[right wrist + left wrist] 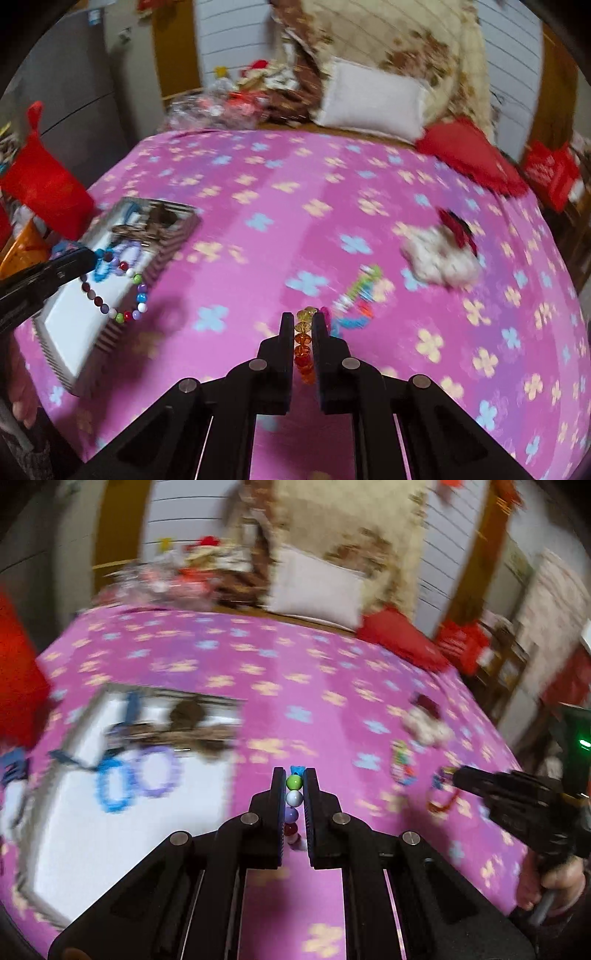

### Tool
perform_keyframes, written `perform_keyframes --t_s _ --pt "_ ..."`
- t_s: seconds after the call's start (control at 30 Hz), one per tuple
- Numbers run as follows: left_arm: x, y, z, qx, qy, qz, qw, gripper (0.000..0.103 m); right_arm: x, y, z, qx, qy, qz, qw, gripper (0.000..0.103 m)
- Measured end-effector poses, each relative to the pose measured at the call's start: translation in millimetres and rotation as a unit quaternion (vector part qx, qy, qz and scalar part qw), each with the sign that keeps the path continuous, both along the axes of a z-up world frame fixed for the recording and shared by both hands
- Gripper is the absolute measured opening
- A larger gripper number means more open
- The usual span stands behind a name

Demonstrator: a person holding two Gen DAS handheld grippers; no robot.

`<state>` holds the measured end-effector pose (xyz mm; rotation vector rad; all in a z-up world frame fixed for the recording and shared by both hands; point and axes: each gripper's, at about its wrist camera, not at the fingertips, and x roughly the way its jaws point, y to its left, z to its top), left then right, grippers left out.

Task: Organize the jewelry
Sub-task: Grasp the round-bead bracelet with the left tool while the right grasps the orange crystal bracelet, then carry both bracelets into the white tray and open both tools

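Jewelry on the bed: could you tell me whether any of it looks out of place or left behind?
Yes. A multicolored bracelet and a white fabric piece with a red bow lie loose on the pink blanket, far from the white tray. The left gripper and right gripper each clamp another bracelet.

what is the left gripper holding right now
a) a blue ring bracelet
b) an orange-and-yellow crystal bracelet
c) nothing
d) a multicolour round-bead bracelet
d: the left gripper has its jaws closed on the multicolour round-bead bracelet, green and white beads pinched between them, the loop dangling over the white tray; the orange-and-yellow crystal bracelet is in the right gripper.
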<state>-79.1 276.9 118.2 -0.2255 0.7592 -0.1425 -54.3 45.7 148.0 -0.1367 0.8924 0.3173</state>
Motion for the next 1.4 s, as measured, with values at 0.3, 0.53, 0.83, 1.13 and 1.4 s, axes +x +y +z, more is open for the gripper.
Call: perform_keyframes --t_s 0.3,0.53,0.83,1.13,1.4 --pt "3 115 -47 0.01 0.088 0.182 0.9793 0.008 1 134 24 0.012 0.003 0.111 0.994 0.009" --pt "3 161 -77 -0.014 0.153 0.251 0.9558 0.007 8 232 -5 0.028 0.063 0.177 0.982 0.009" --pt "16 179 -91 -0.021 0.177 0.277 0.9442 0.008 52 253 -77 -0.075 0.094 0.134 0.984 0.009" --pt "21 187 -95 -0.022 0.188 0.308 0.9324 0.008 80 241 -82 -0.096 0.082 0.092 0.988 0.01" --pt "13 175 -71 -0.045 0.142 0.278 0.9488 0.035 74 233 -66 -0.06 0.053 0.086 0.993 0.035"
